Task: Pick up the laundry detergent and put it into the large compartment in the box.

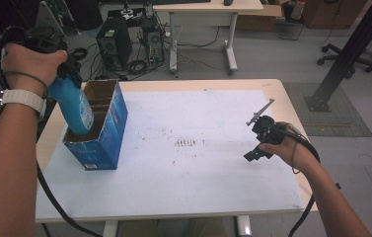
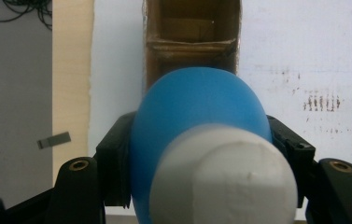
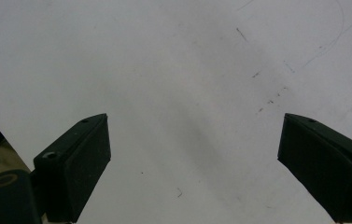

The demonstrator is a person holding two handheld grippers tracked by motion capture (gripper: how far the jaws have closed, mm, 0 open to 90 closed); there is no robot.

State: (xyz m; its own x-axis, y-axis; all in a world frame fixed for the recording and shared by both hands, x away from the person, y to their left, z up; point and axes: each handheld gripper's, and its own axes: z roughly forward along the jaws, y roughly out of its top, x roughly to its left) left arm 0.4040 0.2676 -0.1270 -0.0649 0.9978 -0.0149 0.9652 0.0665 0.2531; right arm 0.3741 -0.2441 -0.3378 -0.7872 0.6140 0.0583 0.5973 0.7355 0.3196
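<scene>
In the high view, the left gripper point(image 1: 67, 74) is held above the near-left part of the table point(image 1: 213, 85), clamped on a blue bottle point(image 1: 75, 106) that tilts with its lower end inside the open top of a blue cardboard box point(image 1: 105, 133). The box stands on the white sheet point(image 1: 198, 187) covering the table, near its left edge. The right gripper point(image 1: 258, 140) rests low over the right side of the sheet, well apart from the box, with nothing between its jaws. In the left gripper view, the two black jaws press against either side of the blue bottle point(image 2: 197, 107), whose white cap point(image 2: 225, 182) points toward the camera; beyond it lies the box's brown interior point(image 2: 192, 42), split by a cardboard divider point(image 2: 190, 45). In the right gripper view, the right gripper point(image 3: 194, 156) has its jaws spread wide over the bare, lightly scuffed white sheet point(image 3: 187, 70), holding nothing.
</scene>
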